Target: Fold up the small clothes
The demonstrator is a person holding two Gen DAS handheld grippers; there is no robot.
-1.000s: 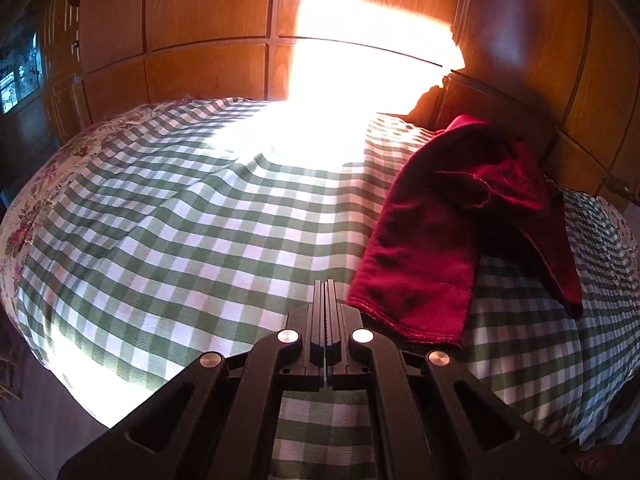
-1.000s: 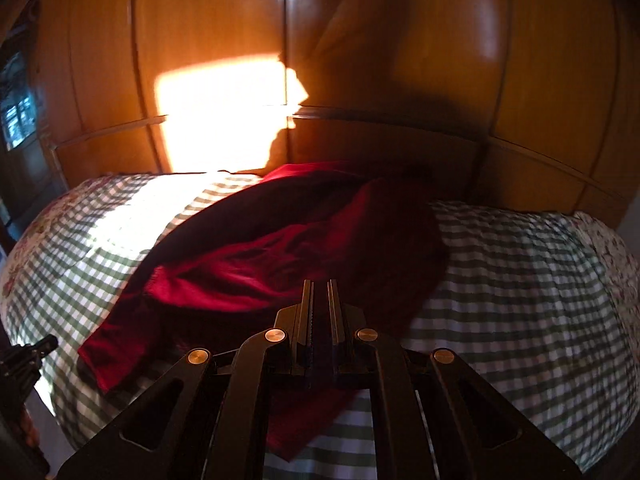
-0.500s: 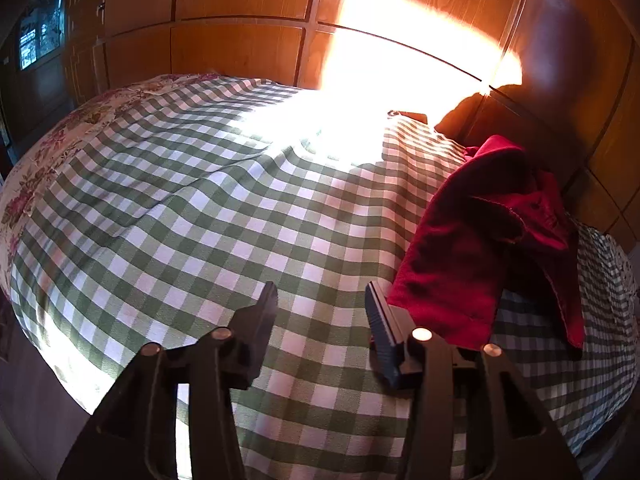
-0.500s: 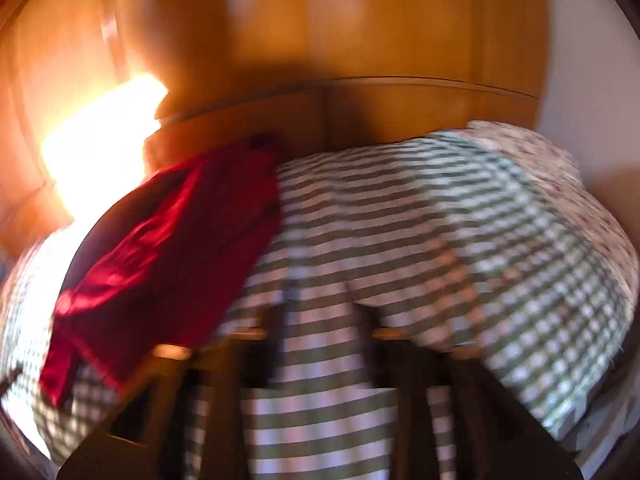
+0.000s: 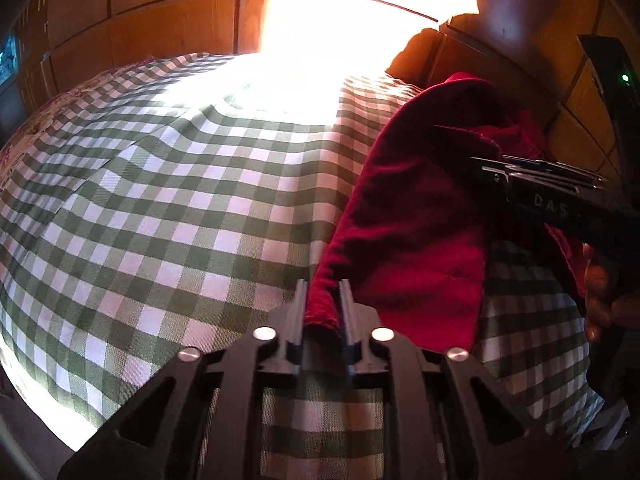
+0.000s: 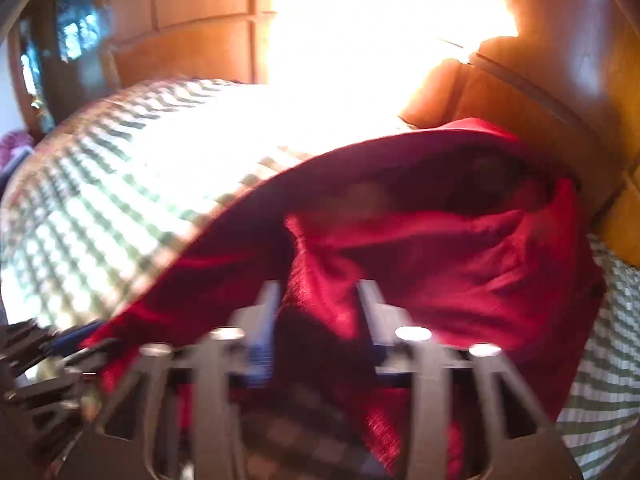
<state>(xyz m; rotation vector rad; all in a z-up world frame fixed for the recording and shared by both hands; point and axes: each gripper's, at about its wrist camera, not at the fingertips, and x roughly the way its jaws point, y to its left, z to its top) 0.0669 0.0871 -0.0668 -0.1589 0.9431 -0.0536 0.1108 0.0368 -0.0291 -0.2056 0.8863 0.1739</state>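
Motion blur smears the right wrist view, so the red garment [image 6: 440, 248] loses its edges there. Sun glare whites out the bed [image 5: 160, 200] beyond it.

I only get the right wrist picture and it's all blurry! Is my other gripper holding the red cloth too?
Observer: Yes. In the left wrist view the left gripper has its jaws closed on the near hem corner of the dark red fabric garment.
Operator: What's the cloth lying on over there?
Observer: On a green-and-white checked bedsheet, which is sharp in that view; the sheet's far part is washed out by sunlight.
Operator: Do you see my right gripper from there?
Observer: Yes, the right gripper comes in from the right edge, its tips at a raised fold of the garment. A green light glows on a dark device above it.
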